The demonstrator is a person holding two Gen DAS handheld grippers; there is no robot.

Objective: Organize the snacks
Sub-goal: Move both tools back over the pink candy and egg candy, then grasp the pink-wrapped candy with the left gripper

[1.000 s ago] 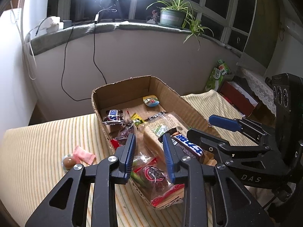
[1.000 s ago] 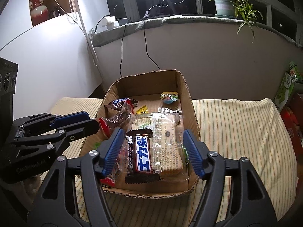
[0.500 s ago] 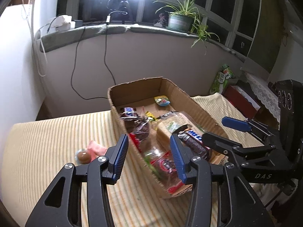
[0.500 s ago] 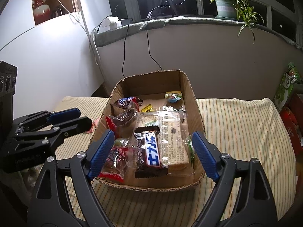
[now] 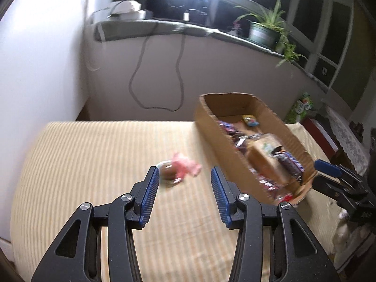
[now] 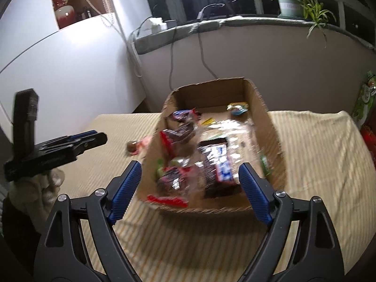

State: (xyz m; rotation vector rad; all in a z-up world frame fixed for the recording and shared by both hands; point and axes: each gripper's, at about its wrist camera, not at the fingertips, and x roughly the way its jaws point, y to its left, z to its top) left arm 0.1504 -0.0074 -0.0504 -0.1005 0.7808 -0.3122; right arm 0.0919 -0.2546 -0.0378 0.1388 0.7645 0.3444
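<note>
Blue-padded jaws of the left gripper [image 5: 184, 193] are held apart and empty, with the pink-wrapped sweet [image 5: 186, 165] and round brown snack [image 5: 168, 172] just beyond them on the striped cream cloth [image 5: 94, 155]. Further right, the right gripper [image 6: 190, 188], also parted and empty, is aimed at the brown cardboard box [image 6: 272, 127] of snacks below a window sill.

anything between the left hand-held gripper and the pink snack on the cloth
Nothing: in the left wrist view only bare striped cloth lies between the open left hand-held gripper and the pink snack.
</note>
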